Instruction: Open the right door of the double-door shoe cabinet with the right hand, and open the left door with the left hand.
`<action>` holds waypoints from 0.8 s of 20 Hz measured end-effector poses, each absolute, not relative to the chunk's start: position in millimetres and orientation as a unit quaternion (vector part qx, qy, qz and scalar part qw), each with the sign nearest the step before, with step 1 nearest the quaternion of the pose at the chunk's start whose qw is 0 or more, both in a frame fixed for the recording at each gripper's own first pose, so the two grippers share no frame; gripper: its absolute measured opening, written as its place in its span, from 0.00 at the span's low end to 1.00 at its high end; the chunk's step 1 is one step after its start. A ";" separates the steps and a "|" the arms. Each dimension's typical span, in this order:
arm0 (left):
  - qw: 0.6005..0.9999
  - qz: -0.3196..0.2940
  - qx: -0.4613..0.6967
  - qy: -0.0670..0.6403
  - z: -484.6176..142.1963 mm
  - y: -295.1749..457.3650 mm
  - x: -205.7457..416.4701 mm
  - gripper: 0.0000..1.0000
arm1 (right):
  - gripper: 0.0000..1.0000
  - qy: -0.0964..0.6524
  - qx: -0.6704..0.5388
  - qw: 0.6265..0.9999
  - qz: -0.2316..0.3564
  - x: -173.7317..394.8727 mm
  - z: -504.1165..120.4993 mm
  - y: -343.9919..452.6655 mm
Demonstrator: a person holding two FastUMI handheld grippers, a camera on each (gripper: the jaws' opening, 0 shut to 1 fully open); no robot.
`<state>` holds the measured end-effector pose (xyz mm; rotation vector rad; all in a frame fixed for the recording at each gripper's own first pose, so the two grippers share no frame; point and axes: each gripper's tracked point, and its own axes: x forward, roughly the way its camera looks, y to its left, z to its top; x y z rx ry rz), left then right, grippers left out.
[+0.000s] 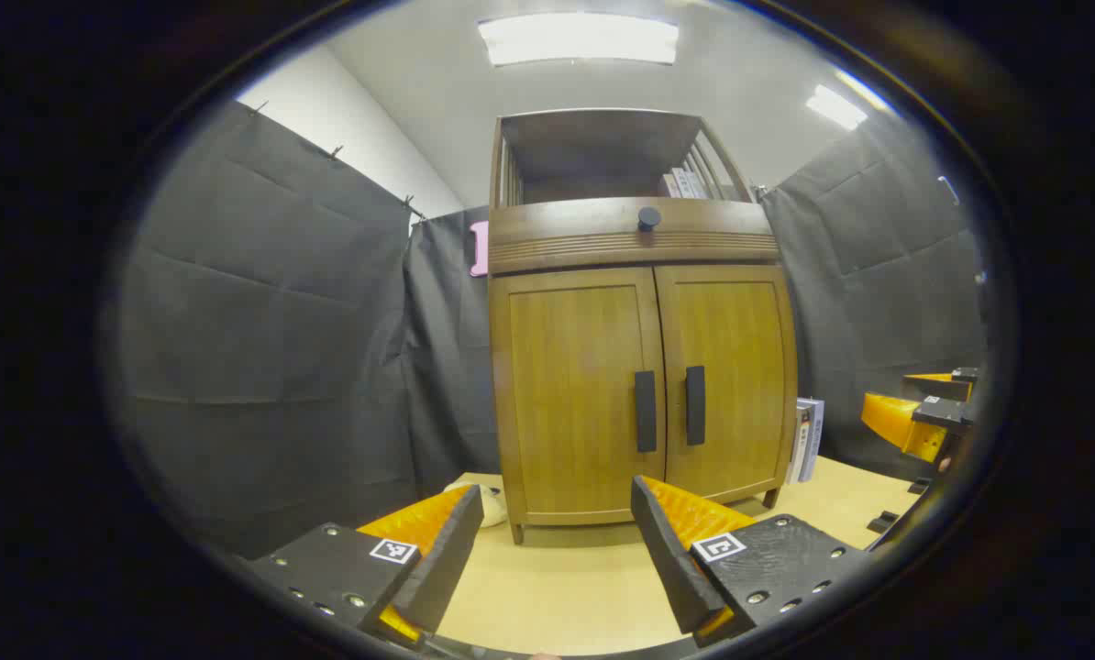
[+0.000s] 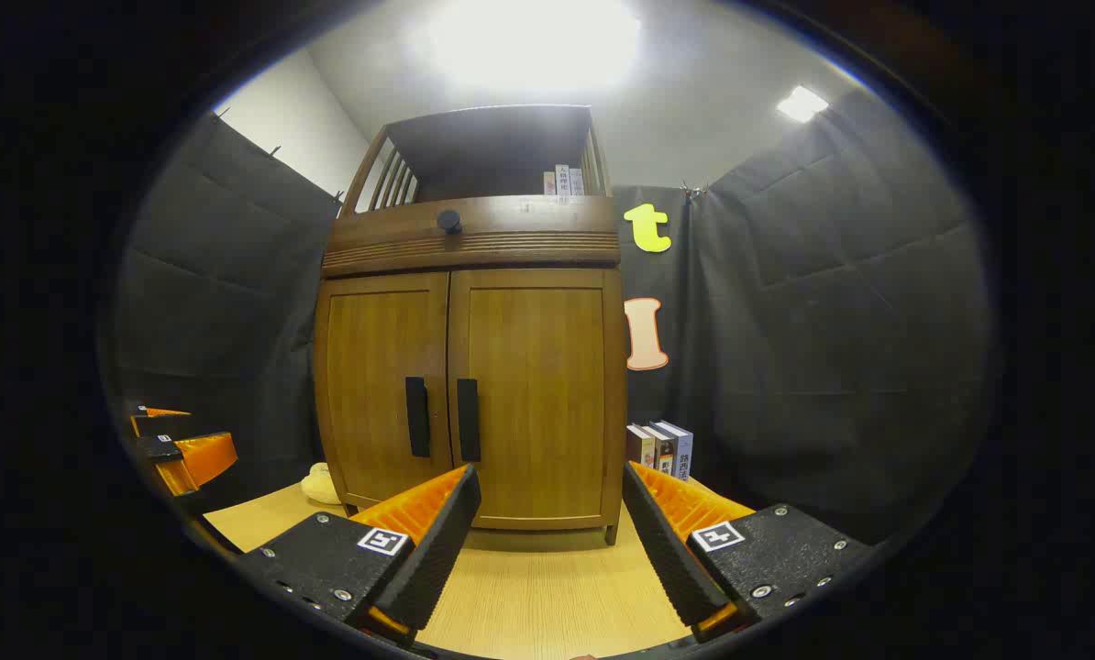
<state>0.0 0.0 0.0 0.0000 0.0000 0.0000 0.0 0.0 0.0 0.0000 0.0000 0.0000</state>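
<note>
Approach stage: both doors of the shoe cabinet [image 2: 470, 367] are shut; right gripper [image 2: 552, 532] and left gripper [image 1: 547, 541], held wide apart and empty, remain short of it; the right door handle [image 2: 468, 420] must be reached next.

Wooden shoe cabinet [image 2: 470, 367] centre frame, both doors closed; right gripper [image 2: 547, 541] at bottom, fingers spread apart; left gripper [image 2: 176, 440] at left edge

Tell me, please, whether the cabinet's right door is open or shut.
Shut. The right door lies flush beside the left door, handles side by side, and both open grippers are short of it.
</note>
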 end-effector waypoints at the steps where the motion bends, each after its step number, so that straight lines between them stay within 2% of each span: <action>1: 1.000 0.000 0.001 0.000 -0.7 -0.3 -0.4 0.93 | 0.96 0.001 0.001 1.000 0.000 0.1 -0.4 1.2; 16: 1.000 0.019 0.005 0.000 2.3 3.6 -4.6 0.93 | 0.96 -0.005 0.001 1.000 0.018 25.3 1.7 21.2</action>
